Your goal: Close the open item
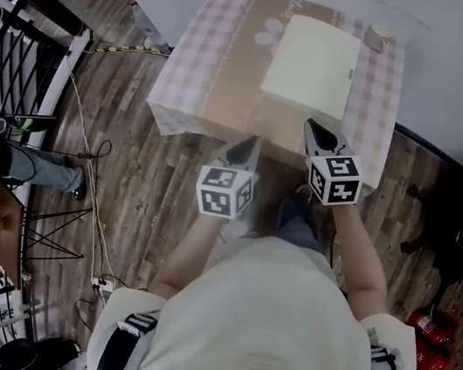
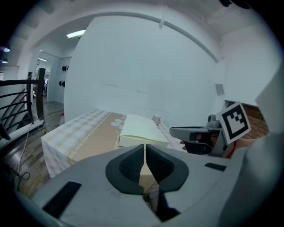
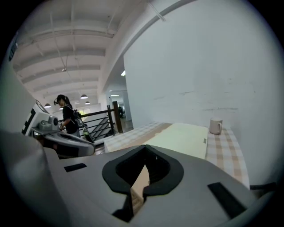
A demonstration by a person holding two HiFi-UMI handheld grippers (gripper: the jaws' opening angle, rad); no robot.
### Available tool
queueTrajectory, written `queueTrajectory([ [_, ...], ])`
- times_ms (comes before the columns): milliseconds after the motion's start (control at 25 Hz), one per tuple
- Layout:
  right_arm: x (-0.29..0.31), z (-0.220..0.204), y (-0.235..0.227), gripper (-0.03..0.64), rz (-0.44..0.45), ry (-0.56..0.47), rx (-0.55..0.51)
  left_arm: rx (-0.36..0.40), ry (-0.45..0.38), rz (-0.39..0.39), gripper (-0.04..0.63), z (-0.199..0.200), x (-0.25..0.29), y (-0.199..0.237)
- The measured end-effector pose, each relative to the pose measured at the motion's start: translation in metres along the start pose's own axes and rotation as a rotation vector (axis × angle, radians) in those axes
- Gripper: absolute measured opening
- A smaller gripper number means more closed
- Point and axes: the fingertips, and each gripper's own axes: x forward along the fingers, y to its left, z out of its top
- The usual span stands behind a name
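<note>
Hovering at the near edge of the surface (image 1: 207,69) (draped in a pink-checked, tan-centred cloth), the 2 grippers carry nothing. The left gripper (image 1: 242,148) has its jaws pressed together tip to tip, with nothing between them. The right gripper (image 1: 316,133) has its jaws closed the same way and points at the near edge of the pale cream rectangular book (image 1: 310,65). It lies flat and shut, right of centre, with a small white ceramic mug (image 1: 381,33) beyond it.
</note>
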Motion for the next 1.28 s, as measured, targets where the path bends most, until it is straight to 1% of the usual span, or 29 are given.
queueTrajectory([
  [160,-0.033,-0.003,0.039,0.0,0.008,-0.038,0.014,-0.012,-0.014,0.004,0.015,-0.015,-0.035,0.002],
  [360,-0.067,-0.003,0.078,0.0,0.022,-0.072,0.013,-0.032,-0.043,0.012,0.015,-0.022,-0.075,0.002],
  [680,-0.1,-0.019,0.129,0.0,0.052,-0.084,0.016,-0.035,-0.069,0.021,0.015,-0.04,-0.132,0.008],
  [960,-0.114,-0.021,0.154,0.0,0.064,-0.099,0.002,-0.041,-0.07,0.025,0.015,-0.053,-0.156,0.013],
  [1280,-0.12,-0.019,0.164,0.0,0.077,-0.106,-0.032,-0.041,-0.085,0.018,0.015,-0.051,-0.16,0.013],
])
